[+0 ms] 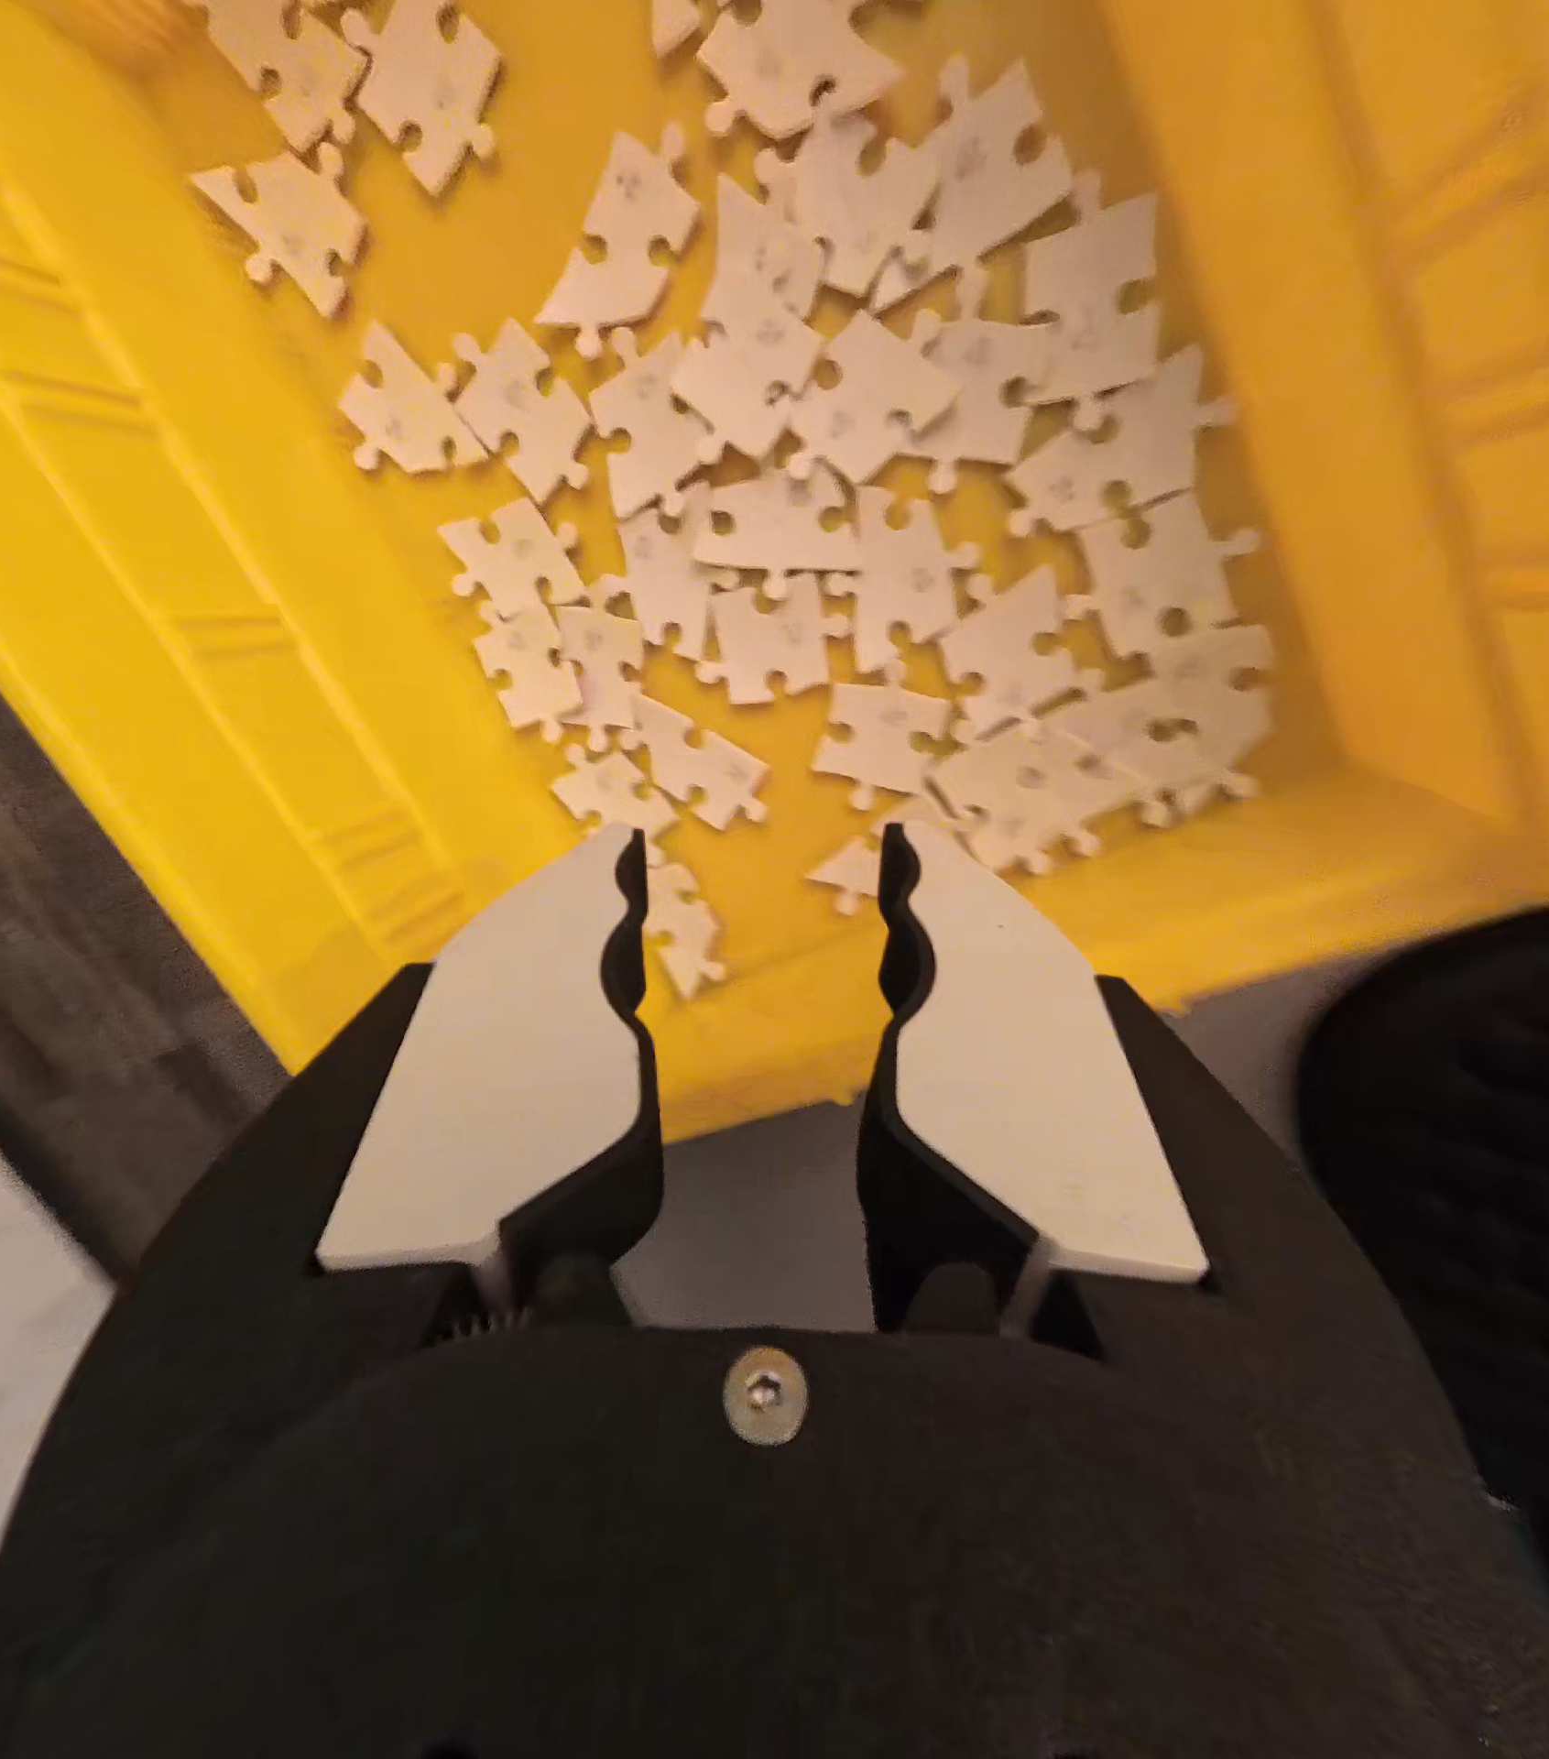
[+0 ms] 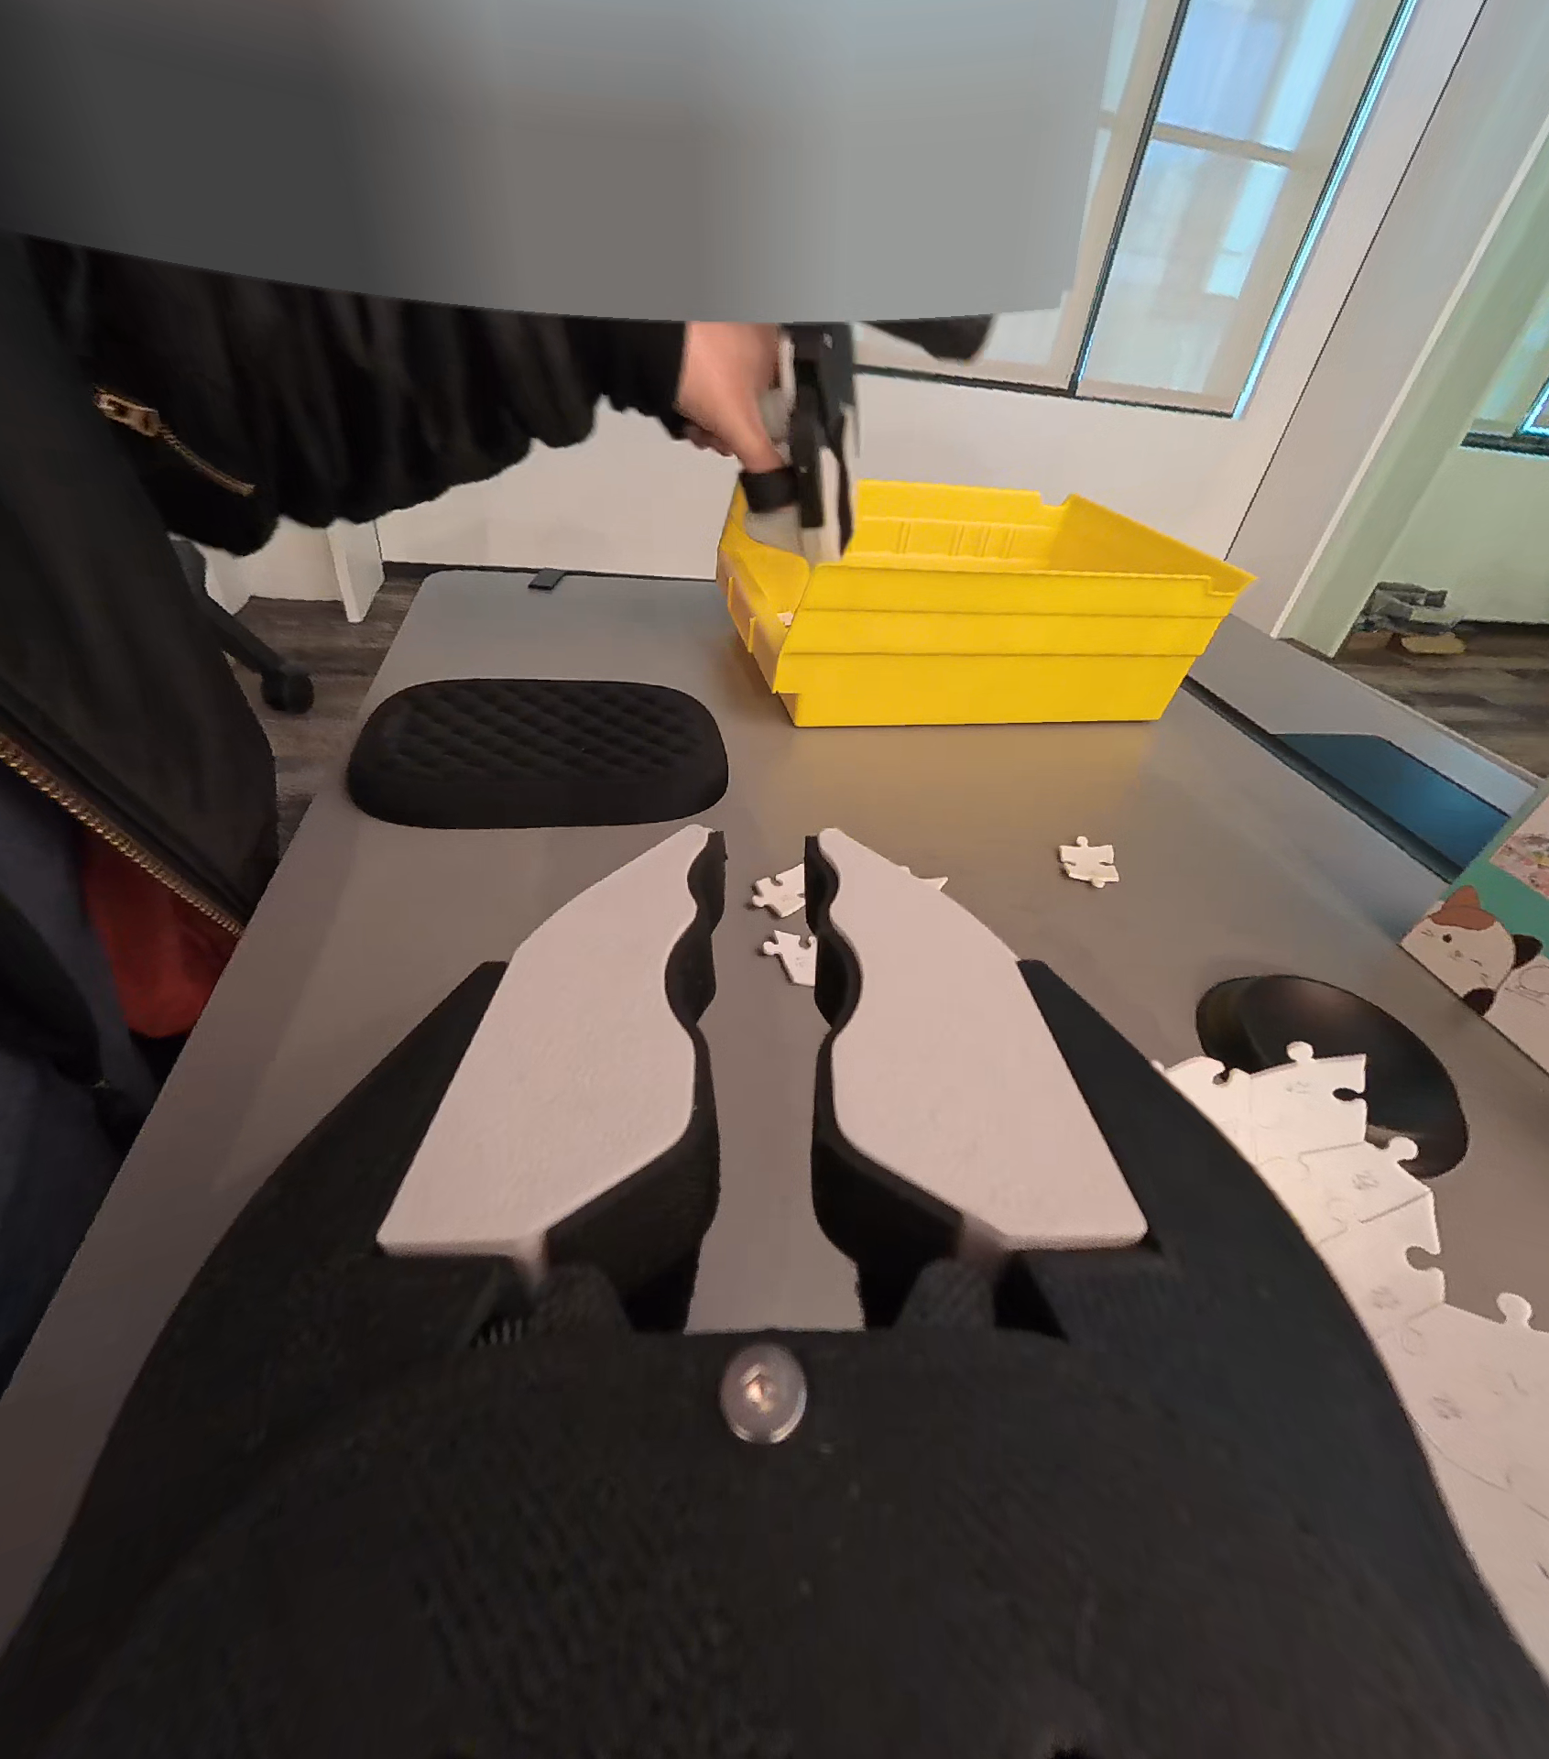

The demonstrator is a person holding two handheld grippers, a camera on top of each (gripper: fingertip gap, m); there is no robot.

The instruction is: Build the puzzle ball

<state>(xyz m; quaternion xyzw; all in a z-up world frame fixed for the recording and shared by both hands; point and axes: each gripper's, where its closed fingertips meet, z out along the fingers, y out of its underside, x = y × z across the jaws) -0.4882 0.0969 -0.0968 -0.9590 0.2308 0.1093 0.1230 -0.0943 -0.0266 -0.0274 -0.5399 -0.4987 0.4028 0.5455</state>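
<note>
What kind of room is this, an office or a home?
Probably an office or lab workspace: a grey desk, a wheeled chair base on the wood-look floor, and tall windows. I cannot be certain.

White puzzle pieces [image 1: 808, 533] lie heaped, overlapping, in the yellow bin [image 1: 209, 609]; three loose pieces [image 2: 1088, 861] (blank-side up) dot the table [image 2: 942, 790] beside a joined curved section [image 2: 1379, 1266].

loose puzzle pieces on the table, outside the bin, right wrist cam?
3. One piece lies alone toward the right. Two sit between the right gripper fingertips: one farther, one nearer. The fingers may hide more.
</note>
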